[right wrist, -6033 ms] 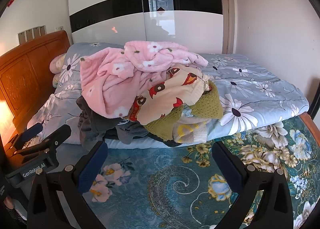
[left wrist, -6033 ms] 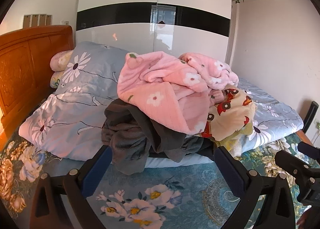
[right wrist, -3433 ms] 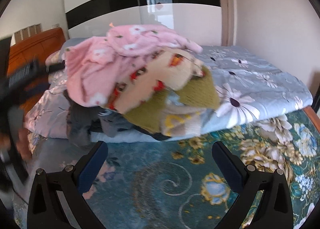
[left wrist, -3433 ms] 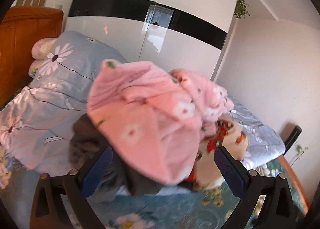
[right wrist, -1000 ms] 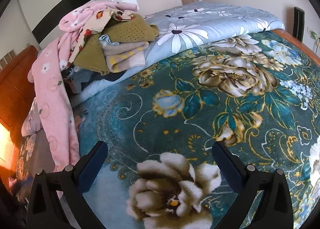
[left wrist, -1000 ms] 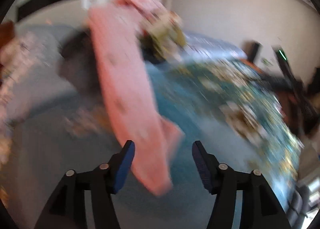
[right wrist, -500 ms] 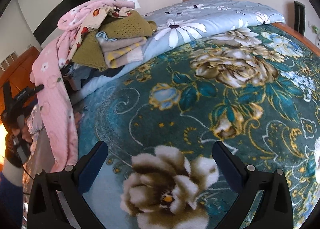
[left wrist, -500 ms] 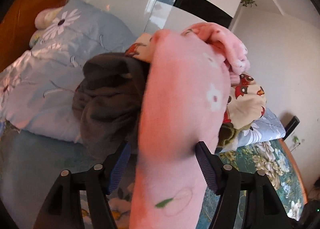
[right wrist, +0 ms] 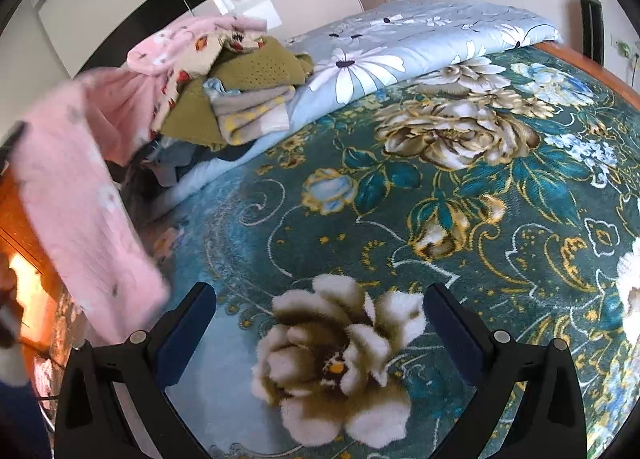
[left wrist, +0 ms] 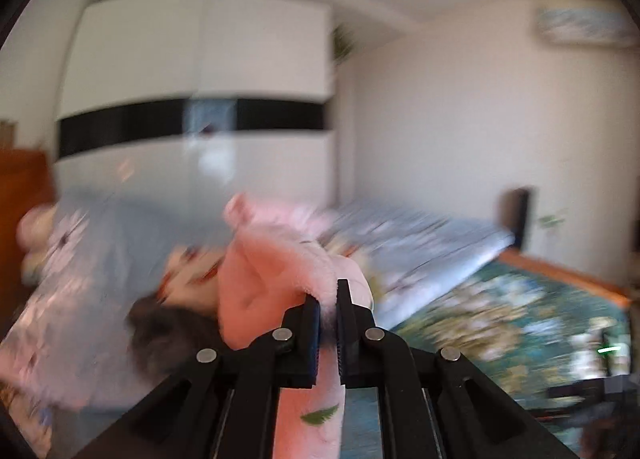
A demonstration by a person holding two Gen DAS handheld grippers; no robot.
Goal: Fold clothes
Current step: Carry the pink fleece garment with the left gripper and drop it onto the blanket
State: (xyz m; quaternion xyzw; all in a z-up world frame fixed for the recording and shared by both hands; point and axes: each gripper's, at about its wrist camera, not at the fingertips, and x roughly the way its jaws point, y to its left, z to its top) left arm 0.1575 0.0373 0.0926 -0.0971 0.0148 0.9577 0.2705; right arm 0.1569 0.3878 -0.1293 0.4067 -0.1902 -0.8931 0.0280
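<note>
Fleece of the pink garment (left wrist: 276, 283) is pinched in the left gripper (left wrist: 328, 299) jaws, hanging lengthwise off the clothes pile (right wrist: 240, 87) on the bed (right wrist: 460, 195), well left of the empty, wide-open right gripper (right wrist: 320, 323).

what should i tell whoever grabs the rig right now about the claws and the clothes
Left claw: shut on the pink fleece garment, which trails from the clothes pile and hangs down on the left of the right wrist view.
Right claw: open, empty, over the teal floral blanket.
Pile: olive knit, cream print piece, grey-yellow piece, dark garments, beside the blue daisy quilt.
Done: one garment gripped, nothing folded.
Left: free the pink garment, spread it on the blanket, fold it, then the rest.
</note>
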